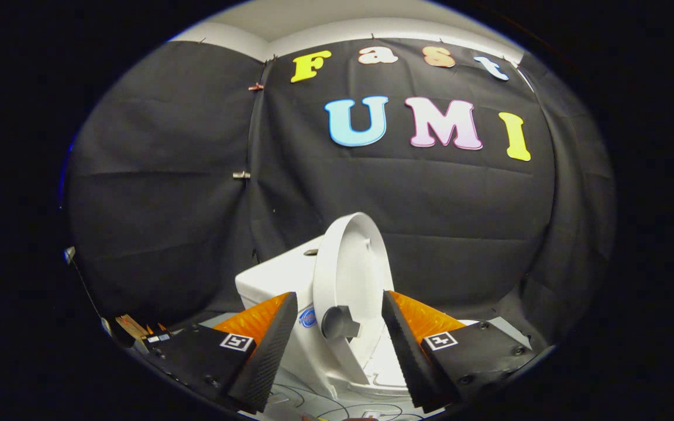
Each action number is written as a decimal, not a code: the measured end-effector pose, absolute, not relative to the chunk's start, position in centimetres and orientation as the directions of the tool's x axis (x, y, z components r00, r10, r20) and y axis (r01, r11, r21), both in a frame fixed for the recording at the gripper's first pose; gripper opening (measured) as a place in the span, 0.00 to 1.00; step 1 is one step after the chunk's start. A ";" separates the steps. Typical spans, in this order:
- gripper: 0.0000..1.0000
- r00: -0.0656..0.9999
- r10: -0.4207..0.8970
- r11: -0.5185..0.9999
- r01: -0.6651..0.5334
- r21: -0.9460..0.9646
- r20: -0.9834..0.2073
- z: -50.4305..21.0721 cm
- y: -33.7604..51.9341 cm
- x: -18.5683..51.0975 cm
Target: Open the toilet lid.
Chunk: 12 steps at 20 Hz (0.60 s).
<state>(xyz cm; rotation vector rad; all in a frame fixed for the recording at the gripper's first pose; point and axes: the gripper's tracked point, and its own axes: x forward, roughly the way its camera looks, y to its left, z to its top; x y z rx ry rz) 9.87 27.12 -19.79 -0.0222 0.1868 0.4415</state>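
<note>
The toilet lid (351, 280) stands raised, nearly upright, its rim edge-on between the jaws of the gripper (340, 336) and leaning toward the white tank (272, 280). The jaws are spread wide, holding nothing, a gap on either side of the lid. Black cloth wall (167, 204) hangs well beyond.

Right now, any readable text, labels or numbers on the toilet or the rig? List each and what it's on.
Sticker on the toilet: too blurred to read.
Square markers behind the fingers: patterns, no words.
Nothing else readable.
Gripper open, with the raised lid between the fingers.
</note>
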 end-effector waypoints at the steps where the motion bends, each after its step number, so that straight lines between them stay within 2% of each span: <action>1: 0.90 0.890 0.422 0.905 -0.424 0.030 -0.171 -18.4 26.4 9.4; 3: 0.99 0.897 0.417 0.908 -0.416 0.042 -0.148 -15.6 24.9 8.4; 4: 1.00 0.901 0.412 0.911 -0.410 0.047 -0.133 -13.9 23.8 7.8; 12: 1.00 0.944 0.331 0.943 -0.330 0.043 0.000 -2.7 15.4 1.9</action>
